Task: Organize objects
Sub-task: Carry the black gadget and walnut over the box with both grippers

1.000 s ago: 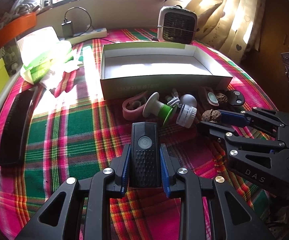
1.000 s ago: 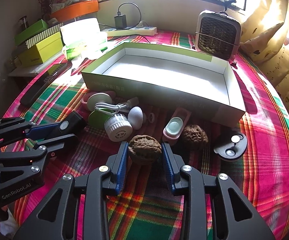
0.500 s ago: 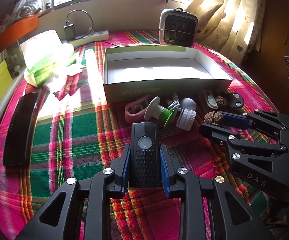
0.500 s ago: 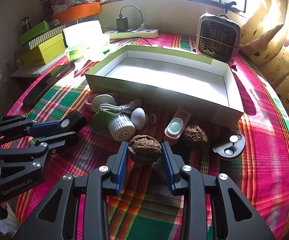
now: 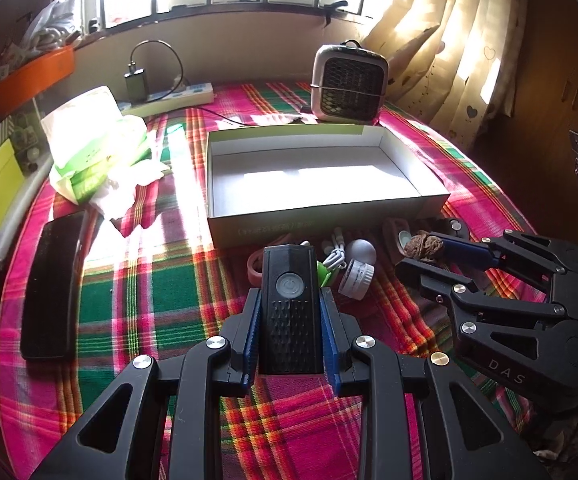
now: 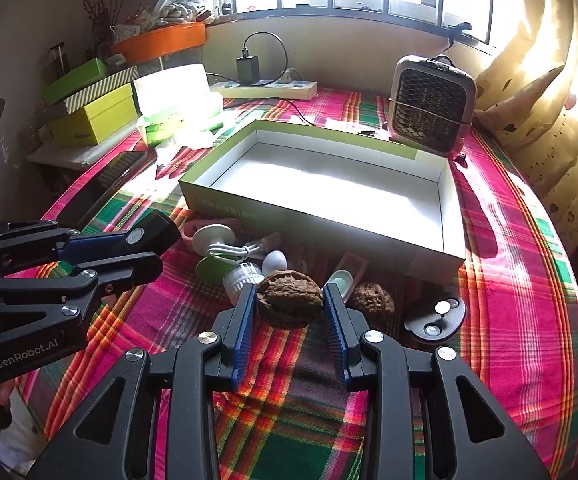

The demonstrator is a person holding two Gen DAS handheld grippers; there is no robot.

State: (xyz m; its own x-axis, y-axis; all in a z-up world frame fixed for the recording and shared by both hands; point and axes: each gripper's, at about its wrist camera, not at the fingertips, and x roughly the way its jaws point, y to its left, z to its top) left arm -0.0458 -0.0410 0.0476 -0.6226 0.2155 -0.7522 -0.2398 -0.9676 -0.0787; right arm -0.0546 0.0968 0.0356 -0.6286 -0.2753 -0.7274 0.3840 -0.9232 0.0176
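Note:
My left gripper (image 5: pixel 291 298) is shut on a black oblong device with a round power button (image 5: pixel 289 268), held above the plaid tablecloth. In the right wrist view the same device (image 6: pixel 153 232) sticks out of the left gripper (image 6: pixel 145 248) at the left. A brown walnut (image 6: pixel 289 306) is clamped in my shut right gripper (image 6: pixel 289 296), just in front of the loose items. From the left wrist, that walnut (image 5: pixel 423 242) shows in the right gripper (image 5: pixel 421 258). An open white box with a green rim (image 6: pixel 249 208) lies behind, with nothing inside.
In front of the box lie a second walnut (image 6: pixel 371 303), a black disc holder (image 6: pixel 435 316), a white egg shape (image 6: pixel 275 260), a white cap (image 6: pixel 243 276), a green piece with cable (image 6: pixel 213 270) and a pink ring (image 6: pixel 193 228). A fan heater (image 5: pixel 349 88), tissue pack (image 5: pixel 93 148) and black brush (image 5: pixel 51 288) surround them.
My left gripper has risen with the black device, so the table looks farther off. The right gripper keeps the walnut and has hardly moved.

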